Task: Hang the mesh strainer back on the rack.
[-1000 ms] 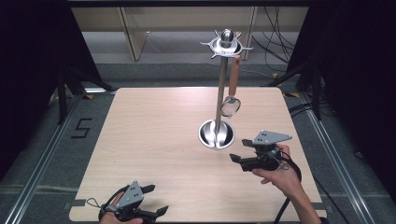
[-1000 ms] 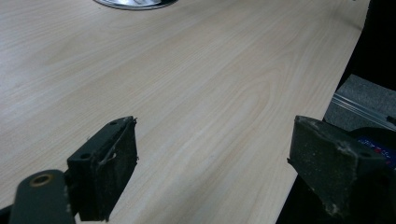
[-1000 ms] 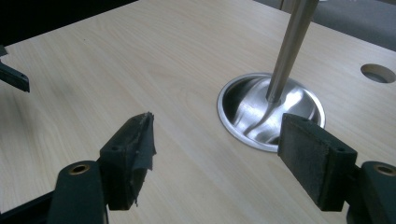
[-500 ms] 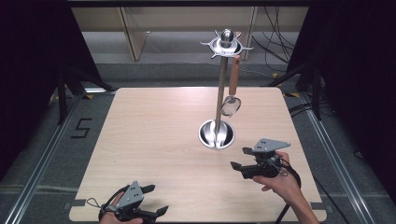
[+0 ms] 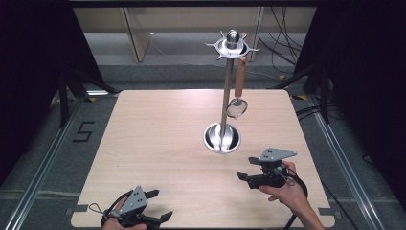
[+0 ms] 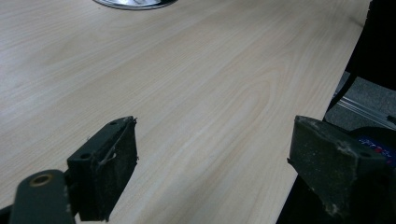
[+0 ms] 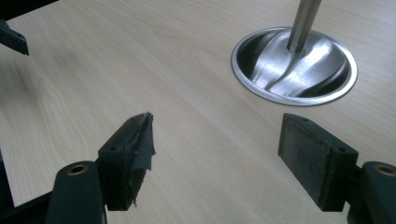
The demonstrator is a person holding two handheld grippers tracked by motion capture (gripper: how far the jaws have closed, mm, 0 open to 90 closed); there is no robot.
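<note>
A steel utensil stand [image 5: 226, 96] rises from a round dished base [image 5: 221, 138] at the table's middle right. From its top ring hangs a utensil [image 5: 238, 91] with a brown handle and a round metal head. My right gripper [image 5: 246, 168] hovers low over the table just in front and to the right of the base, jaws open and empty. In the right gripper view [image 7: 215, 122] the base [image 7: 294, 65] lies just beyond the jaws. My left gripper [image 5: 160, 205] rests at the near edge, open with nothing in it, and its view [image 6: 212, 128] looks across bare wood.
The wooden table [image 5: 158, 134] stands on a dark floor with metal rails on both sides. Cables lie on the floor at the back right. The stand's base edge [image 6: 135, 3] shows at the top of the left gripper view.
My right gripper has sunk toward the table and drifted a little nearer to the front edge, jaws still wide. The left gripper has stayed put.
</note>
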